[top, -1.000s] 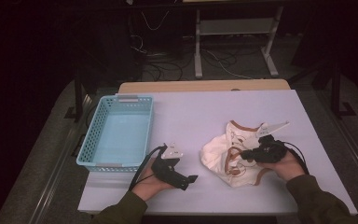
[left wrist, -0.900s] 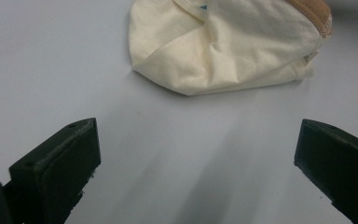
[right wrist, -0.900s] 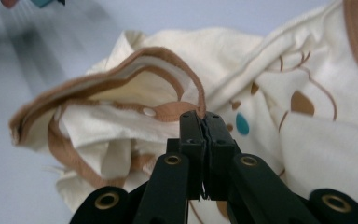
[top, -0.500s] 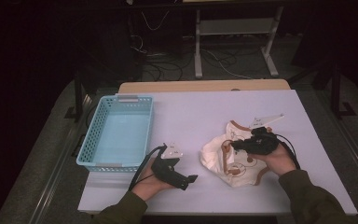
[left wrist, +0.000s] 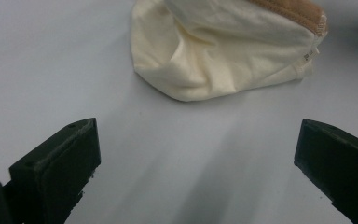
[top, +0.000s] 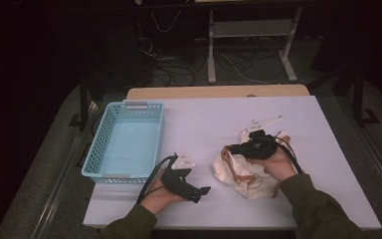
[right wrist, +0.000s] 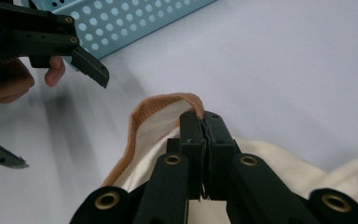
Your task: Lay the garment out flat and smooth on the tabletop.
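Cloth bag (top: pixel 242 172) sits lower right of centre on the worktop (top: pixel 204 119), its tan hem pinched in the right hand-held gripper (right wrist: pixel 204 122) for lifting toward the blue basket (top: pixel 124 142); left hand-held gripper (left wrist: pixel 191 154) waits beside it, jaws apart.

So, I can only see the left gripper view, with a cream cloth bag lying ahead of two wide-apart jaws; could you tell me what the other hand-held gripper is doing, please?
Observer: The right hand-held gripper is shut on the brown-trimmed edge of the cloth bag, pinching it between its jaws.
Operator: Thank you. Is there anywhere nearby to put the bag?
Observer: Yes, a light blue basket stands on the table to the left of the left hand-held gripper, seen from the high view.
Operator: And is anything already inside it?
Observer: No, the high view shows its floor bare.
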Tool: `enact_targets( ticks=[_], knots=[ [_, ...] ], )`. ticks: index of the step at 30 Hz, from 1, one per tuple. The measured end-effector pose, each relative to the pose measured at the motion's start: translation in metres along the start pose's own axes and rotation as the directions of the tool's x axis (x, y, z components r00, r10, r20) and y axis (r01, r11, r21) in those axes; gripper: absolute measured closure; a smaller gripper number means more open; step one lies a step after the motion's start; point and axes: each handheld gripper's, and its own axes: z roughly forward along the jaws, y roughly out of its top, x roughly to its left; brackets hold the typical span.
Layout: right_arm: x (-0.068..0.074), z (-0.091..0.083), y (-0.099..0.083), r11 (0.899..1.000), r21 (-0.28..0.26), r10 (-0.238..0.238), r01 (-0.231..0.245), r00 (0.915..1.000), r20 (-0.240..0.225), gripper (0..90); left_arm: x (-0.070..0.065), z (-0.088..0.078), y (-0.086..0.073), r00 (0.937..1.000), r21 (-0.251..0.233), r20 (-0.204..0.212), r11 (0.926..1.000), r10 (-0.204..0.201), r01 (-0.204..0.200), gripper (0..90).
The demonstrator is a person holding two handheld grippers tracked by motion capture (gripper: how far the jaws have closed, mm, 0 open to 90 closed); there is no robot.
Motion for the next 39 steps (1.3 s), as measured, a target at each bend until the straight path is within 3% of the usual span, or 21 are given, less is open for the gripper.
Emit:
enact_targets(
  ticks=[12,19,29,30,32,33,35,39],
  knots=[
    [0.007,0.029,0.019,1.000,-0.001,-0.030,0.030,0.9994,-0.019,86.6,-0.001,0.000,0.000,1.0000,-0.011,0.000,0.9999,-0.010,0.010,0.0],
    [0.008,0.053,0.023,0.997,0.039,-0.059,0.059,0.9982,-0.005,86.5,0.000,0.000,-0.001,0.9999,-0.011,0.001,0.9999,-0.012,0.012,0.0],
    [0.003,0.080,0.017,0.993,0.103,-0.063,0.062,0.9980,0.005,85.1,0.001,0.000,-0.001,0.9999,-0.007,-0.003,0.9998,-0.017,0.016,0.0],
    [0.003,0.080,0.017,0.992,0.107,-0.063,0.062,0.9980,0.008,82.4,0.002,-0.001,-0.001,1.0000,0.003,-0.002,1.0000,0.003,-0.003,0.0],
    [0.002,0.077,0.017,0.994,0.101,-0.043,0.043,0.9990,0.005,68.9,0.002,-0.002,-0.001,1.0000,0.000,-0.002,1.0000,0.005,-0.005,0.0],
    [0.001,0.075,0.017,0.995,0.095,-0.037,0.036,0.9993,0.004,65.4,0.001,-0.001,-0.001,1.0000,-0.009,-0.003,0.9999,-0.009,0.009,0.0],
    [0.001,0.068,0.019,0.996,0.085,-0.022,0.020,0.9995,0.022,56.6,0.002,-0.001,-0.001,1.0000,0.003,-0.002,1.0000,0.005,-0.005,0.0],
    [-0.001,0.056,0.020,0.998,0.068,-0.016,0.013,0.9990,0.042,49.5,0.001,0.000,-0.001,1.0000,-0.008,-0.003,0.9999,-0.008,0.008,0.0]
  ],
)
